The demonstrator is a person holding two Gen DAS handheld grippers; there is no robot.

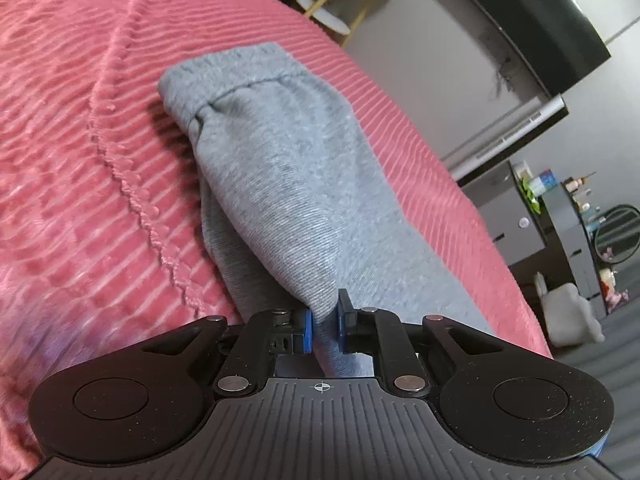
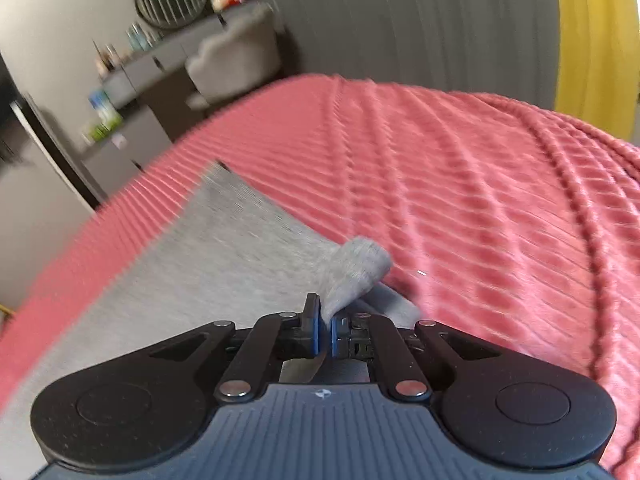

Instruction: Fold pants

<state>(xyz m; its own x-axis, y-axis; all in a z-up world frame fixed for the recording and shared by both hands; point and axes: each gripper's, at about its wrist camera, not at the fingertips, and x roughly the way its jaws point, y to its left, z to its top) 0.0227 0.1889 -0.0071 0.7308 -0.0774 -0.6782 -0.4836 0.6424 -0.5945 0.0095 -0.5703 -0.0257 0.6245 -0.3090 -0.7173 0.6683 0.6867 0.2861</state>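
Grey sweatpants point(image 1: 280, 168) lie on a pink ribbed blanket point(image 1: 80, 120). In the left wrist view the elastic waistband point(image 1: 224, 68) is at the far end, and my left gripper point(image 1: 325, 326) is shut on a raised fold of the grey fabric, which hangs between its blue pads. In the right wrist view the pants point(image 2: 216, 248) spread flat to the left. My right gripper point(image 2: 325, 330) is shut on a lifted corner of the pants point(image 2: 356, 268), which curls up above the blanket point(image 2: 480, 200). This view is motion-blurred.
The bed edge runs along the right in the left wrist view, with grey floor point(image 1: 612, 360), a dresser with bottles point(image 1: 560, 216) and a grey chair point(image 1: 572, 312) beyond. A dark TV point(image 1: 532, 20) hangs on the wall. A yellow curtain point(image 2: 592, 40) is behind the bed.
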